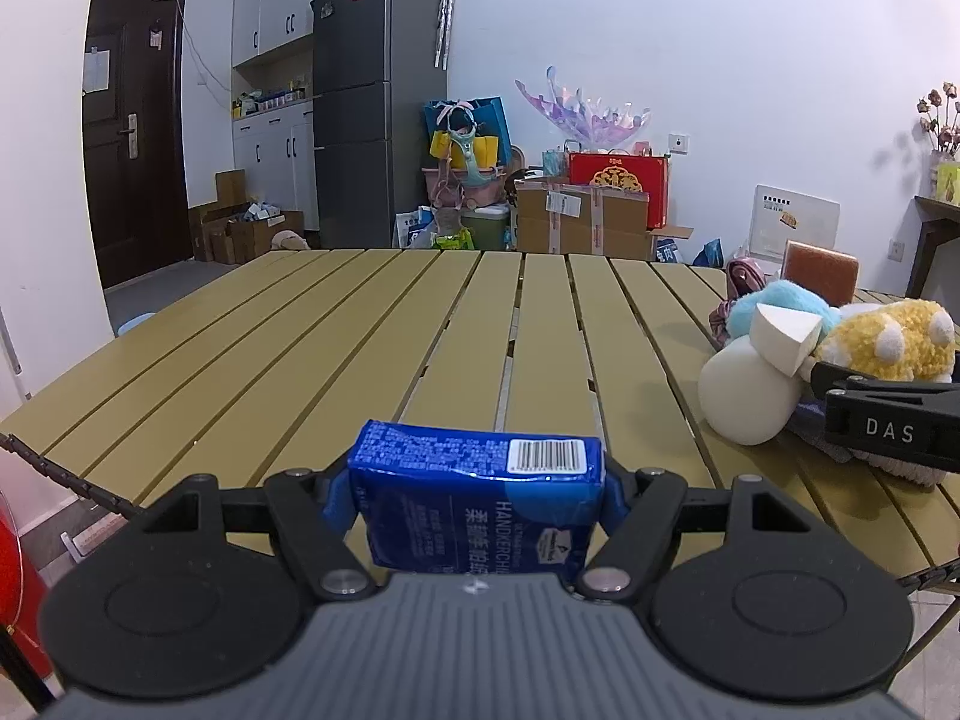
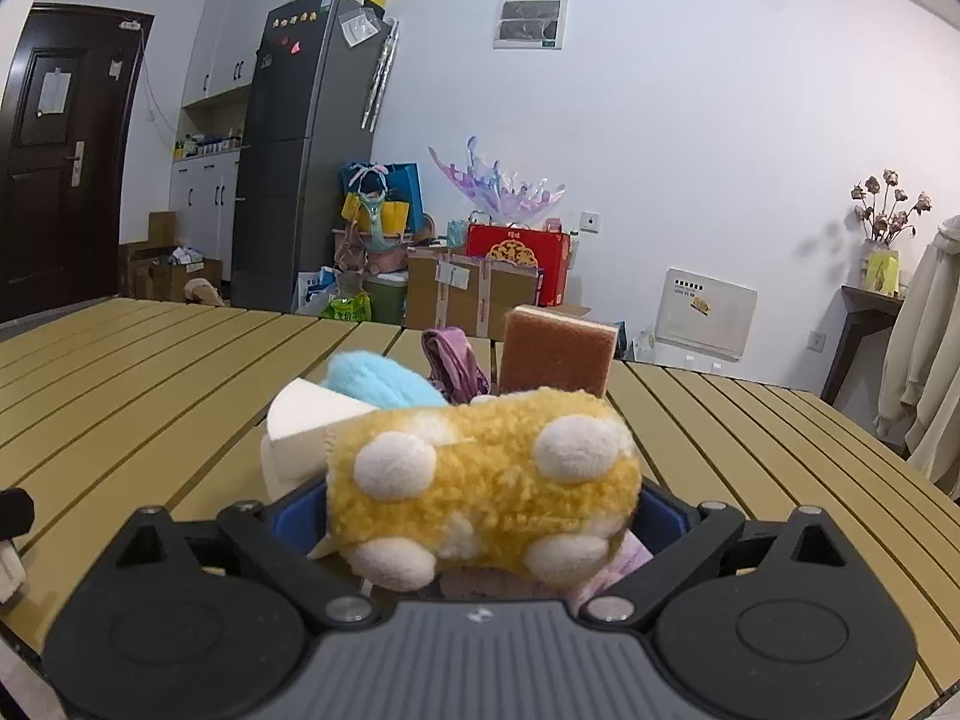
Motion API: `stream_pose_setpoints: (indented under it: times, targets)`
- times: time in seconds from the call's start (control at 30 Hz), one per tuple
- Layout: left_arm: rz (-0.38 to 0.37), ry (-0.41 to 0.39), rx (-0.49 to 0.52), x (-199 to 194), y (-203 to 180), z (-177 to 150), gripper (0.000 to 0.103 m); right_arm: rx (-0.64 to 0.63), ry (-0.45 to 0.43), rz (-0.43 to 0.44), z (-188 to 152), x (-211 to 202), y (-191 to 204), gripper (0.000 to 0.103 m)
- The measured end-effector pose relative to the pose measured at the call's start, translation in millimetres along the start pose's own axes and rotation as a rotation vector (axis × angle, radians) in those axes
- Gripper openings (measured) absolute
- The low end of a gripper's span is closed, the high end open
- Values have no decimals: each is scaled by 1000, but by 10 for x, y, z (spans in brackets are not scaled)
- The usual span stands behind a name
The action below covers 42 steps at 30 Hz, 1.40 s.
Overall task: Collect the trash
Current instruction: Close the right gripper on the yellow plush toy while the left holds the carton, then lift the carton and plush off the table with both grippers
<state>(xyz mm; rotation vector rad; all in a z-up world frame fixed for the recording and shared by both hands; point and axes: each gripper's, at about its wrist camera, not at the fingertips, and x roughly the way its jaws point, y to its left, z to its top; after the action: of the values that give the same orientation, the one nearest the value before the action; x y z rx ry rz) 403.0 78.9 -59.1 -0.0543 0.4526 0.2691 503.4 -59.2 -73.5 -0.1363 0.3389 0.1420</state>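
Tissue pack held; plush toy framed

The left gripper clamped the blue tissue pack at six o'clock above the slatted table. The right gripper bracketed the yellow plush toy; whether its pads pressed was unclear.

On the worktop: one blue tissue pack, one yellow plush toy, one blue plush toy behind it, one white bottle, one sponge, one purple cloth.
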Motion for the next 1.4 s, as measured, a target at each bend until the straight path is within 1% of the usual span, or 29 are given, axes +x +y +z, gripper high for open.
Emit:
stream_pose_setpoints:
  times: [0.17, 0.53, 1.0, 1.4]
  targets:
    - [-2, -6, -1, -27, 31, -7, 73, 7, -40, -14, -27, -60, -26, 96]
    - [-8, -11, -3, -61, 42, -29, 73, 13, -117, -12, -11, -216, -118, 96]
    - [-10, -17, -7, -106, 57, -31, 73, 83, -160, -35, -12, -313, -291, 96]
    - [-10, -17, -6, -105, 56, -30, 73, 103, -181, -23, -53, -341, -314, 96]
